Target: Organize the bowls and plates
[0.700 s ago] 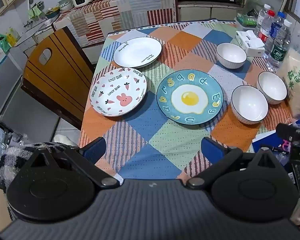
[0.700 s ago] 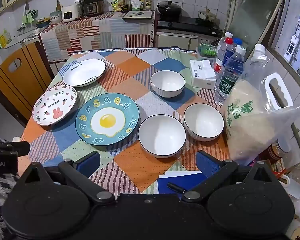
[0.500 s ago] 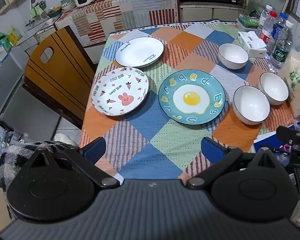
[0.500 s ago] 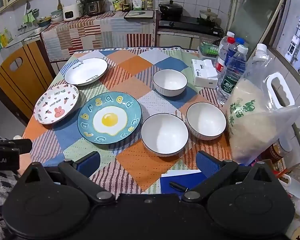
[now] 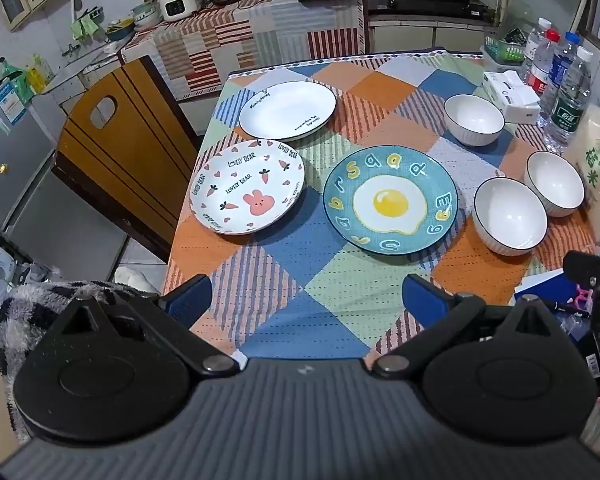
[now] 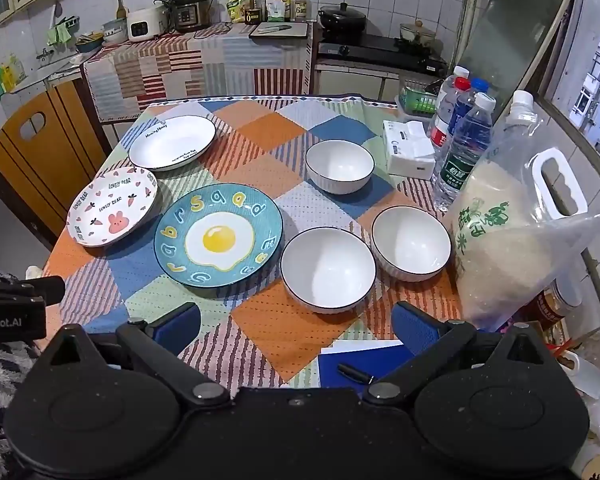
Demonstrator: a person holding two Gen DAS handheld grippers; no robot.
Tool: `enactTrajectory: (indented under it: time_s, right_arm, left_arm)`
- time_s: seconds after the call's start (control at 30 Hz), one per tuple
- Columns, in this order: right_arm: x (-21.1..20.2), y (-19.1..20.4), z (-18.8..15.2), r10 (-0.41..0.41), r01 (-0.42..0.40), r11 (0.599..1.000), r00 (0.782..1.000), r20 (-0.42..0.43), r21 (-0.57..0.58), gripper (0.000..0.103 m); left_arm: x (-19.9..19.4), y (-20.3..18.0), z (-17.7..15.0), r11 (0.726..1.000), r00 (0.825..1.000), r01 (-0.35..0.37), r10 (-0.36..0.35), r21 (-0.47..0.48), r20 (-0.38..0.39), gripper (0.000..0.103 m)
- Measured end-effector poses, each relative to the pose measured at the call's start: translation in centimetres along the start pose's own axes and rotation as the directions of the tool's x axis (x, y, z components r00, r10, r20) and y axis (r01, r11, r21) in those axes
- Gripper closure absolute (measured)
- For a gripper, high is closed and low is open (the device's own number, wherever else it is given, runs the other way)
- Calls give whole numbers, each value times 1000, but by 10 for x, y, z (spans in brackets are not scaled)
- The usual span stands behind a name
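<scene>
blue plate (image 6: 218,235) — flat (bowls (image 6: 328,269) beside)

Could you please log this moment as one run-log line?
left gripper: open, empty | right gripper: open, empty | plates: three, unstacked | bowls: three, unstacked

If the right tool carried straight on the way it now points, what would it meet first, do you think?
Most likely the nearest white bowl, which sits just ahead of the open right tool, slightly right of centre. The egg plate lies to its left. Depth is hard to judge, so it may meet the tablecloth first.
</scene>
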State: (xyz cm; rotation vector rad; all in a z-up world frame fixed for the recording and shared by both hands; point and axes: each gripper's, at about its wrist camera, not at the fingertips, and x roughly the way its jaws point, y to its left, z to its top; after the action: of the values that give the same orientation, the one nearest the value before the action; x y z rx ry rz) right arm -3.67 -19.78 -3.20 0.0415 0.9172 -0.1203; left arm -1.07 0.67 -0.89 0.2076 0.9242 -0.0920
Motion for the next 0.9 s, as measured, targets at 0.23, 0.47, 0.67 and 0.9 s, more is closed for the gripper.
enactTrajectory:
  time_s: [0.23, 0.47, 0.67, 0.9]
  right_arm:
    - [1, 1, -5, -17, 17, 1000, 1000, -1, -12, 0]
    - [-3, 3, -7, -35, 36, 999, 999, 20, -27, 0]
    - [-5, 4, -9, -37, 37, 999, 999, 26, -29, 0]
    - [-6, 4, -11, -37, 37, 999, 999, 30, -26, 0]
  left_arm:
    - [-2, 2, -5, 999, 999, 38, -37, -17, 4, 0]
    - [-7, 6, -8, 997, 998, 56, -55, -46, 25, 0]
    - [-7, 4, -8, 997, 998, 59, -58, -39, 20, 0]
    - [-7, 2, -10, 997, 998, 67, -67, -30, 16, 1]
